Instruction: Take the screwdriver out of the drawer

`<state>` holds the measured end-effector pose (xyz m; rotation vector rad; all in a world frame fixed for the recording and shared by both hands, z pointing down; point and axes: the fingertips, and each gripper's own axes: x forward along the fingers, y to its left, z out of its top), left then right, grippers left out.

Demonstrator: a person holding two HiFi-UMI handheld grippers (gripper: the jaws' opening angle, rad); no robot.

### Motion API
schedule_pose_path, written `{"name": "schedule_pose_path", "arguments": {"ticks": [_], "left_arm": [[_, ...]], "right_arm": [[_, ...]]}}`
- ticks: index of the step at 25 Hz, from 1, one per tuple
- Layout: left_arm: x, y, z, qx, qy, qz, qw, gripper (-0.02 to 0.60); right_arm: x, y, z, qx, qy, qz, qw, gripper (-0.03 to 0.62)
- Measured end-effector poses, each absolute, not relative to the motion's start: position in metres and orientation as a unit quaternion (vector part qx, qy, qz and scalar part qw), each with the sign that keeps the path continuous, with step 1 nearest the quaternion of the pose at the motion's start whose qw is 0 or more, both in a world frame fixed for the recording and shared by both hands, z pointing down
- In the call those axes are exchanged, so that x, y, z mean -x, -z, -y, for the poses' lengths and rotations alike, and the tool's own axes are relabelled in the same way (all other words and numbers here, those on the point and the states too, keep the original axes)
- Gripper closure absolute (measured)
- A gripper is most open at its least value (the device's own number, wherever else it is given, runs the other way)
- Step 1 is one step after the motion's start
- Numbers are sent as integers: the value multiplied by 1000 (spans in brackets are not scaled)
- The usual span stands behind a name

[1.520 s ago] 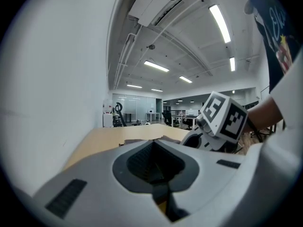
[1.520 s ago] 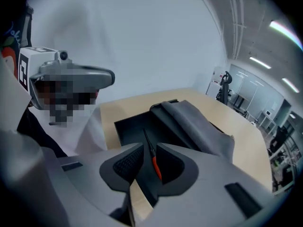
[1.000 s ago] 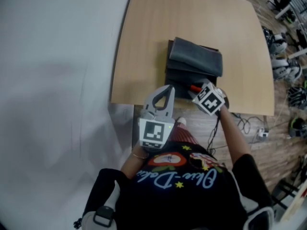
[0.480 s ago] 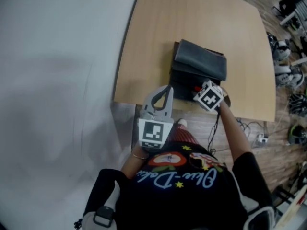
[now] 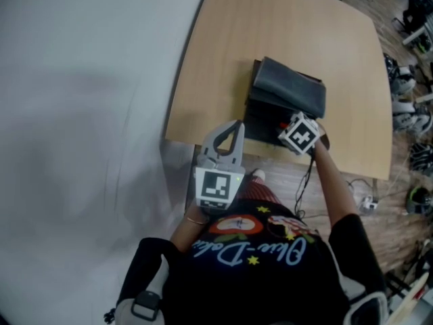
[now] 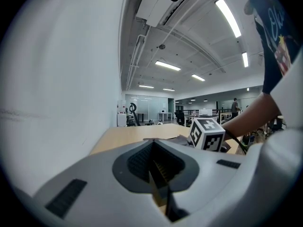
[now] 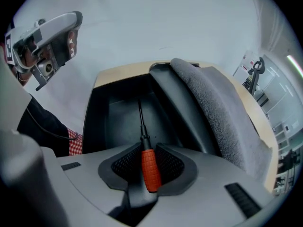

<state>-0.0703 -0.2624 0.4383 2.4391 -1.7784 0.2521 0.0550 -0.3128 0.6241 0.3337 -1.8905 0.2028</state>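
A dark drawer unit (image 5: 258, 122) stands on the wooden table (image 5: 223, 53), its drawer pulled toward me. Inside lies the screwdriver (image 7: 150, 168), with a red handle and a black shaft pointing at the drawer's back. My right gripper (image 7: 147, 161) points steeply down into the drawer, and its jaws are closing with the red handle between them. In the head view the right gripper (image 5: 289, 130) shows mostly as its marker cube, with a speck of the red screwdriver (image 5: 283, 124) beside it. My left gripper (image 5: 235, 126) hangs shut and empty at the table's near edge.
A folded grey cloth (image 5: 292, 87) lies on top of the drawer unit, close to the right of my right gripper. A white wall runs along the table's left. Cables and gear litter the floor at the right.
My right gripper has sunk a little deeper into the drawer, covering more of the red handle. The left gripper has stayed where it was.
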Motion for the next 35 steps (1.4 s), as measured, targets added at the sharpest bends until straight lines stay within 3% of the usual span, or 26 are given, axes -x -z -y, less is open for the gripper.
{"name": "schedule_pose_path", "arguments": {"ticks": [14,35], "left_arm": [[72,-437,255,-800,-91,591,50,581],[15,-413,263,-845,-92,527,16,581]], "right_arm": [[-66,-601,309,-196,-62,815,542,507],[-96,-486,285,-403,-118,859,292,507]]}}
